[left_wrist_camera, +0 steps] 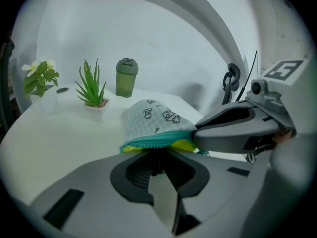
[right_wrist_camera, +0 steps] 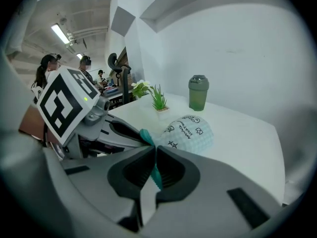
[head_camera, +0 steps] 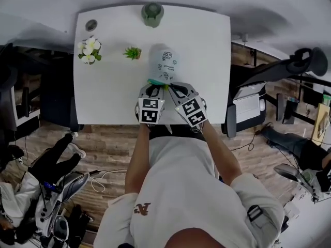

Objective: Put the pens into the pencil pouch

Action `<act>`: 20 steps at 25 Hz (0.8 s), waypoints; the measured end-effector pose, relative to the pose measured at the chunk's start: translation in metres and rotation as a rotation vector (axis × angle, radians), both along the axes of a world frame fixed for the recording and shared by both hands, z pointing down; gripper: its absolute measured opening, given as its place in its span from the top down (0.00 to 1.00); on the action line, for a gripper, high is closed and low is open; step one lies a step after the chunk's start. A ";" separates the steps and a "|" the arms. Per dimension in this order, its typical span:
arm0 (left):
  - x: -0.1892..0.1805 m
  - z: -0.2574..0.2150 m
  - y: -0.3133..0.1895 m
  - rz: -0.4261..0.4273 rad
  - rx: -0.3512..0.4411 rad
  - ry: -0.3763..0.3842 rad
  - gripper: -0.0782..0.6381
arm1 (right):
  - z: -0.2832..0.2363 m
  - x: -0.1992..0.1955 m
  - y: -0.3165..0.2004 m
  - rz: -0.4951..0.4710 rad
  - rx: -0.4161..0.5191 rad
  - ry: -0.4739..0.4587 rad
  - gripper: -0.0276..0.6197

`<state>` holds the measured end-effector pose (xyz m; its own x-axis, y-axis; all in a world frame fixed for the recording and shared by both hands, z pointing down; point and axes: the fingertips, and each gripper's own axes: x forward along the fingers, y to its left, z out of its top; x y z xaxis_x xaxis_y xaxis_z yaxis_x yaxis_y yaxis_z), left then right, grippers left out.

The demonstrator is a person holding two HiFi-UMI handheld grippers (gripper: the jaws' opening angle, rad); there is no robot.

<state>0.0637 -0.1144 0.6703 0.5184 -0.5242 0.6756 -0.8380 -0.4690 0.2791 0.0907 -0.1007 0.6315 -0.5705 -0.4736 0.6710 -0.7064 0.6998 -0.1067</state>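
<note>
The pencil pouch [head_camera: 164,63] is lying on the white tabletop [head_camera: 114,92], near the front edge and just before the person, with its teal zipper edge [left_wrist_camera: 157,142] turned toward the two tools. The left gripper [head_camera: 153,88] is coming at this edge from the left, and its tongs are clenched. In the left gripper view the teal edge is sitting right at their tips, so they are most probably pinching the pouch there, perhaps at the zipper pull, though the exact part is not clear. The right gripper [head_camera: 179,90] is standing just beside it, and its tongs are clenched on a strip of the same teal edge, which is showing plainly between them in the right gripper view. No pen is showing in any view, so I cannot tell if the pens are already inside. A little yellow lining [left_wrist_camera: 184,144] is showing at the mouth, so it seems at least partly open. I judge that the step in hand is working the zipper. To do it well, one gripper should be holding the edge tight and quiet while the other is drawing along the zipper line, not upward, because the soft pouch is lifting and folding easily. The small plant [head_camera: 132,52] and the green bottle [head_camera: 152,13] are standing well apart, so they are not disturbing.
</note>
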 end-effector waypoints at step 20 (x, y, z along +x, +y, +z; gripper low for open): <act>-0.015 -0.005 0.016 0.032 0.073 -0.046 0.69 | 0.012 0.007 0.006 0.070 -0.002 0.027 0.92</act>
